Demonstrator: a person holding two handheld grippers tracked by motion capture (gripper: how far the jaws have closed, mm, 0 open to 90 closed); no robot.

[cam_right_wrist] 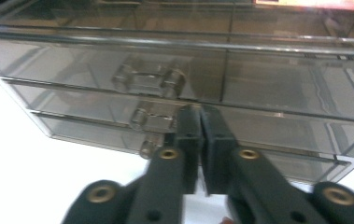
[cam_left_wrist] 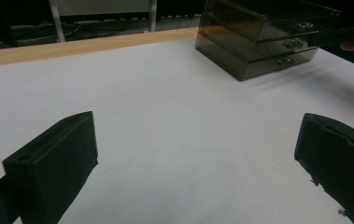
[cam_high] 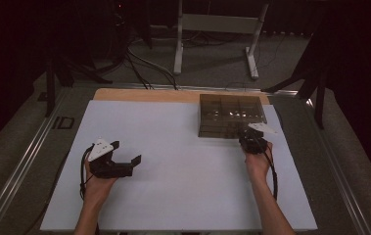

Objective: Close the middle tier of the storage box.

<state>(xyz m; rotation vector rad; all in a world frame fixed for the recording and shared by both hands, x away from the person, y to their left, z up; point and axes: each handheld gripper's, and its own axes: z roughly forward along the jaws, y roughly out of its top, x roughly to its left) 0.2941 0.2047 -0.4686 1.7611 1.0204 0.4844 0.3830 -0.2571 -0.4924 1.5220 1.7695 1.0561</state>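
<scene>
We are working at the smoky, see-through plastic drawer chest, which is sitting in the upper right of the high view on the white surface, near its far edge. In the right gripper view the right gripper is standing right at the chest's front, at the middle of the frame, with its jaws nearly pressed together; only a thin slit is showing between them, and we cannot tell whether anything is caught in it. The clear knobs on the drawer fronts are lying just to the left of the jaw tips in that view, apparently not between them.

To do this step well, we judge that we should be spreading the jaws a little, shifting them toward the nearest knob, and closing squarely on it before pulling straight out along the drawer's run. A crooked pull could be dragging the light chest across the surface, so the idle hand may be needed to steady it.

The left gripper is resting in the lower left of the high view, well apart from the chest, jaws spread wide and holding nothing.

Through the tinted walls we are making out stacked drawers; whether they are holding anything we cannot tell.
</scene>
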